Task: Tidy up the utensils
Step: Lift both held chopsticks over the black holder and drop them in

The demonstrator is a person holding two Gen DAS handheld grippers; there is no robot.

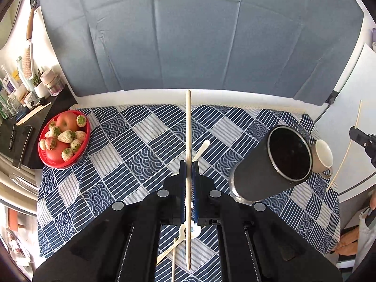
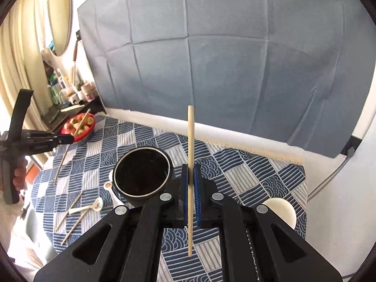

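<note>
While both claws are carried above the table, each is seen clamped on a single pale wooden chopstick.

Left gripper [image 1: 188,164]: jaws pressed together on a long pale wooden chopstick [image 1: 188,141], which is held upright between the blue pads and extends past them at 12 and 6 o'clock in the left wrist view.

Right gripper [image 2: 192,169]: jaws likewise closed on a second pale wooden chopstick [image 2: 191,141], gripped near its middle.

Dark cylindrical metal holder [image 1: 272,164]: placed on the blue-and-white patterned tablecloth [image 1: 131,141] at 3 o'clock of the left gripper; no contents can be made out in its dark interior. In the right wrist view it is found at 9 o'clock, just beside the right gripper.

Cream ceramic mug [image 1: 323,156]: set touching or just beside the holder, on its far right.

White ceramic spoons [image 2: 88,208] and loose wooden chopsticks [image 2: 70,213]: left lying on the cloth at 8 o'clock of the holder in the right wrist view.

Red bowl of apples and pale strawberries [image 1: 64,141]: positioned at the cloth's left edge, well apart from the holder.
</note>
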